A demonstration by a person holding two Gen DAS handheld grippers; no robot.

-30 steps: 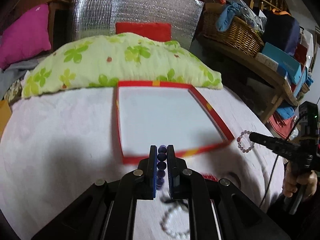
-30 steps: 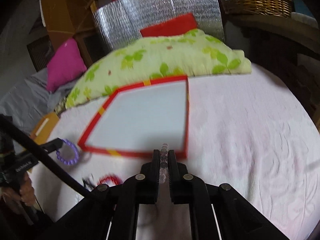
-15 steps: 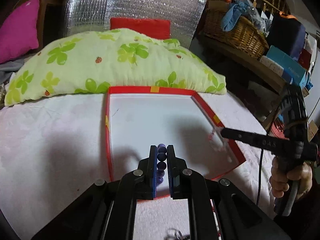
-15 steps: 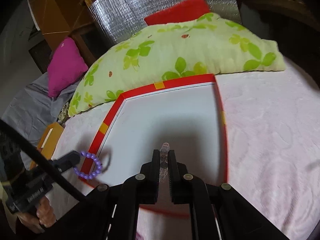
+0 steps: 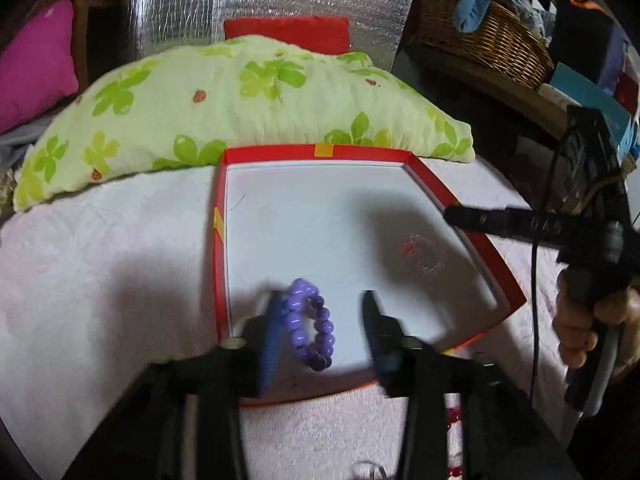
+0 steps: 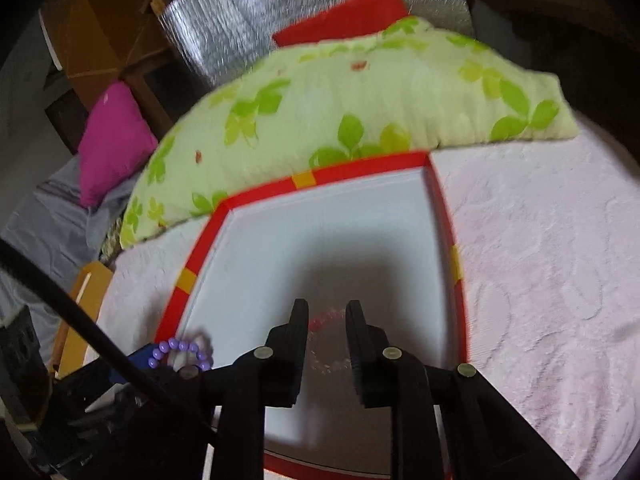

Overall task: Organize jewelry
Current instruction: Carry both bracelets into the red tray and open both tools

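Your left tongs (image 5: 322,312) are standing wide apart over the near left corner of the red tray (image 5: 472,216), and the purple bracelet (image 5: 308,330) is showing between the fingers, blurred; whether it is touching the blue left pad or already lying on the white tray floor cannot be told. Your right tongs (image 6: 327,318) are also standing apart, gripping nothing, low over the tray. Between and just beyond them the pale bracelet (image 6: 328,340), with a few red beads, is lying on the tray floor, so faint and smeared that its beads cannot be counted. In the left view the same pale ring is sitting in the tray's right half, well apart from the purple one.

So two bracelets are in or over the one tray. More beads, red and clear (image 5: 454,416), are peeking past your left tongs at the bottom edge on the pink bedspread (image 5: 80,280), mostly hidden. One green pillow (image 5: 240,92) is touching the tray's far side. Your right hand (image 5: 588,320) is cut off at the frame edge.
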